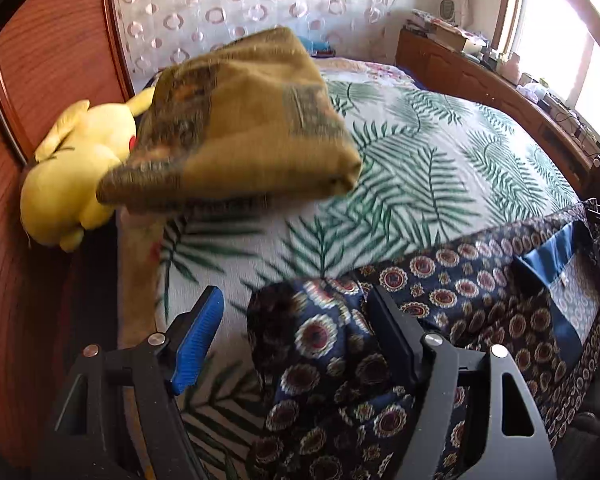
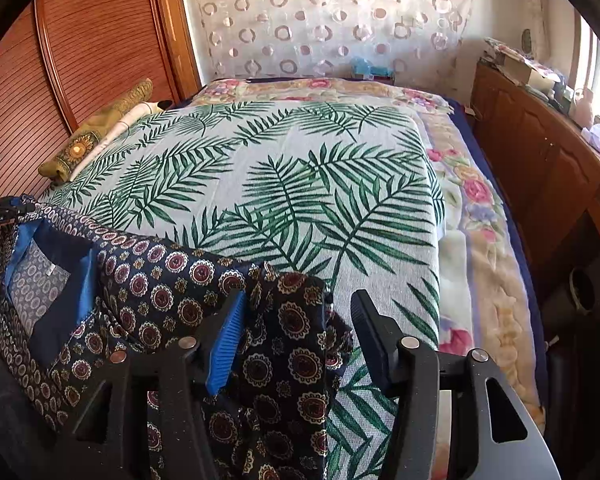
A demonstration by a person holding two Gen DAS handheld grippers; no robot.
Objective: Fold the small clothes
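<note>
A navy garment with round medallion print hangs over the near edge of the bed, stretched between both grippers; it also shows in the right wrist view. Its blue inner lining shows near the left side. My left gripper is open, one corner of the garment draped between its jaws. My right gripper is open too, the other corner lying between its jaws. A folded olive-gold cloth lies at the bed's far left and also shows in the right wrist view.
The bed carries a palm-leaf cover over a floral blanket. A yellow plush toy lies by the wooden wardrobe. A wooden sideboard with clutter runs along the right. A curtain hangs behind.
</note>
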